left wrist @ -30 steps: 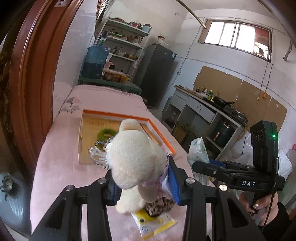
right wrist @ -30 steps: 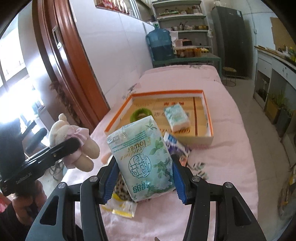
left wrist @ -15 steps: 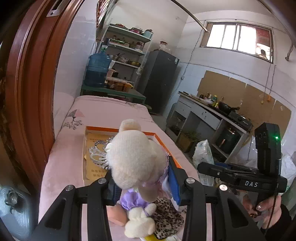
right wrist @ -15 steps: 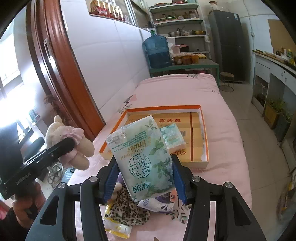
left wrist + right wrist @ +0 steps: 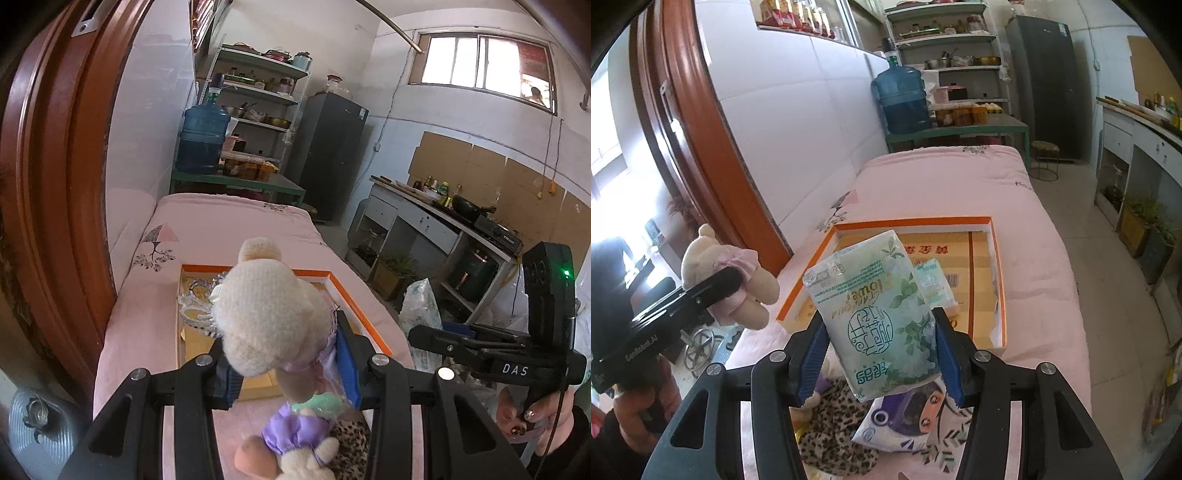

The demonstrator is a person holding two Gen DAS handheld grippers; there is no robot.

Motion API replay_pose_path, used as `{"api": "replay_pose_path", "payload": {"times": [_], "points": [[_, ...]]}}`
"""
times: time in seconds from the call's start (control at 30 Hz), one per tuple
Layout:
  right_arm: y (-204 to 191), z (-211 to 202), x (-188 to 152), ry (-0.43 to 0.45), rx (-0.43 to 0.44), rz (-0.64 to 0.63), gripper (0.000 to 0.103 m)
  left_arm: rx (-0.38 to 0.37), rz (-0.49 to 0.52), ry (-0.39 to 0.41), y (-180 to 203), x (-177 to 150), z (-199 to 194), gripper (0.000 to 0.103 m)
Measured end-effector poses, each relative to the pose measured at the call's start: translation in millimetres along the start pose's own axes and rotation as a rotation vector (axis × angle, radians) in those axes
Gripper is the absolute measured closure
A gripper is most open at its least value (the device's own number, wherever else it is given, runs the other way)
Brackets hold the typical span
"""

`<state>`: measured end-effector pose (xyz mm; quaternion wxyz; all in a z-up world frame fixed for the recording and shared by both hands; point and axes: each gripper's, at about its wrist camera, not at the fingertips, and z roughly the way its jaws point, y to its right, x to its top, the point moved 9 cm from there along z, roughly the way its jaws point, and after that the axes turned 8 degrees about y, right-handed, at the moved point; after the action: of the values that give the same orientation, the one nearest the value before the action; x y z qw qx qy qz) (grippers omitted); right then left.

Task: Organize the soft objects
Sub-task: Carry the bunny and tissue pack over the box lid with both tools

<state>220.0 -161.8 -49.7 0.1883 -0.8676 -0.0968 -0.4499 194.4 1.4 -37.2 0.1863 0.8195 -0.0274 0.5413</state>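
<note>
My left gripper (image 5: 284, 365) is shut on a cream teddy bear (image 5: 269, 314) in a pink dress and holds it above the near end of the pink bed. The bear also shows in the right wrist view (image 5: 713, 266). My right gripper (image 5: 879, 350) is shut on a green-and-white tissue pack (image 5: 879, 310), held above the bed in front of the orange-rimmed cardboard box (image 5: 995, 258). The pack also shows in the left wrist view (image 5: 421, 306). A smaller tissue pack (image 5: 934, 284) lies in the box.
On the bed below lie a leopard-print cloth (image 5: 831, 432), a cartoon-printed pack (image 5: 908, 417) and a purple-dressed doll (image 5: 295, 432). A clear tiara (image 5: 195, 306) is in the box. A brown door frame (image 5: 55, 184) stands left; kitchen counter (image 5: 443, 221) right.
Both grippers have risen and pulled back toward the near end of the bed with their loads. The box now looks farther away and more of the room shows.
</note>
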Motion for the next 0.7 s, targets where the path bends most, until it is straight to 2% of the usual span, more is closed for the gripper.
{"api": "replay_pose_path", "payload": {"times": [0.43, 0.7], "points": [[29, 48, 30, -0.019, -0.016, 0.016, 0.047, 0.003, 0.008, -0.038, -12, 14, 57, 0.06], [51, 85, 39, -0.063, -0.027, 0.054, 0.047, 0.021, -0.017, -0.074, -28, 19, 94, 0.06]]}}
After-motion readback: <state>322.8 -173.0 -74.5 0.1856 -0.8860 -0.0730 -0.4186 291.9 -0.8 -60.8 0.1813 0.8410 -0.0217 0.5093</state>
